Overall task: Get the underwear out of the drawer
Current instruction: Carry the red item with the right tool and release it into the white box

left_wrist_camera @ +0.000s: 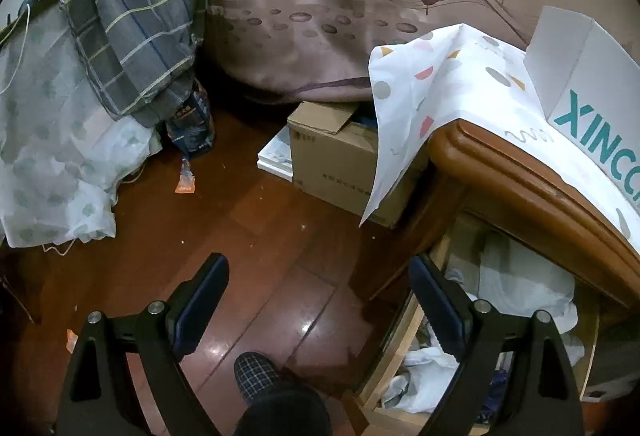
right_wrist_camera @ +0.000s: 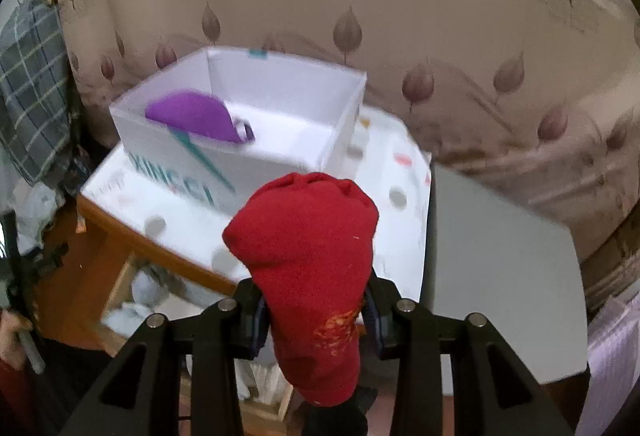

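My right gripper (right_wrist_camera: 316, 312) is shut on a rolled red piece of underwear (right_wrist_camera: 308, 236), which stands up between its jaws above the nightstand top. Behind it is a white box (right_wrist_camera: 280, 104) with a purple garment (right_wrist_camera: 192, 114) inside. Part of the open wooden drawer (right_wrist_camera: 120, 292) shows at the lower left. In the left wrist view my left gripper (left_wrist_camera: 320, 296) hangs open over the wood floor with nothing between its fingers. The open drawer (left_wrist_camera: 400, 340), just right of it, holds crumpled white clothes (left_wrist_camera: 516, 288).
The wooden nightstand (left_wrist_camera: 520, 180) carries a dotted white cloth (left_wrist_camera: 440, 76) and the white box (left_wrist_camera: 580, 76). A cardboard box (left_wrist_camera: 336, 156) stands on the floor beside it. A person's plaid slipper (left_wrist_camera: 256, 376) is below the left gripper. Bedding (left_wrist_camera: 132, 16) hangs at the left.
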